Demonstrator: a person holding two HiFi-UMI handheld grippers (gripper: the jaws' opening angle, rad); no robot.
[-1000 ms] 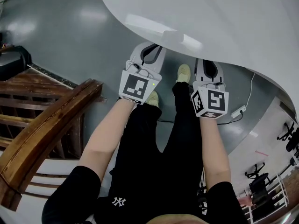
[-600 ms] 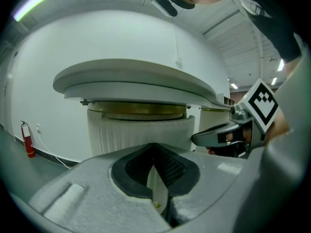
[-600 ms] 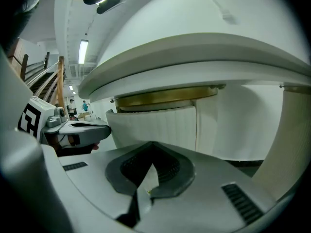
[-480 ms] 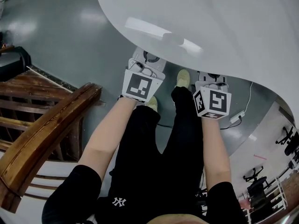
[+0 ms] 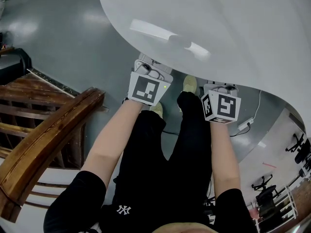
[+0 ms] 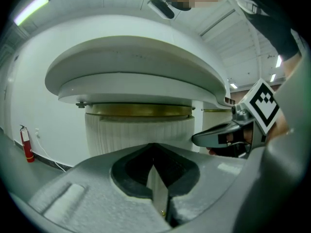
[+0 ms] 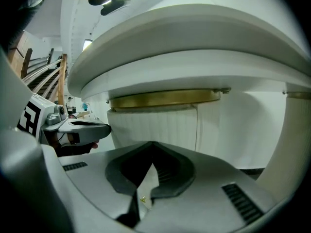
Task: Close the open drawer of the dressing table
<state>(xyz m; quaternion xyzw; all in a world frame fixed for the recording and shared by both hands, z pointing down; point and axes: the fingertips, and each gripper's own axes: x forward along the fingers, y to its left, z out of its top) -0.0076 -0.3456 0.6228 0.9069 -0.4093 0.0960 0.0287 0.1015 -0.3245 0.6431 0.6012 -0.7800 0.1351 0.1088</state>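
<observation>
Grey glossy floor all round, and the broad white top of the dressing table looming over the person's reach. Both hands are going in under that top now. A moment back the bodies of the two tools showed clear of its rim; now only the left marker cube and the right marker cube poke out from beneath its edge. So the reach has gone forward, under the top, toward the drawer.

Look at the left gripper: jaws pressed together, nothing between them. And the right gripper: same story, clenched on nothing.

Straight ahead of both, tucked just below the top, runs a brass band, and under that a ribbed white front. That, I'd say, is the drawer's face, though I can't tell how far out it stands. The closed tips look short of it, no contact yet. Reads to me like a nose-first push coming, both grippers as rams; they'll want to stay level or they'll scrape the top's underside.
</observation>
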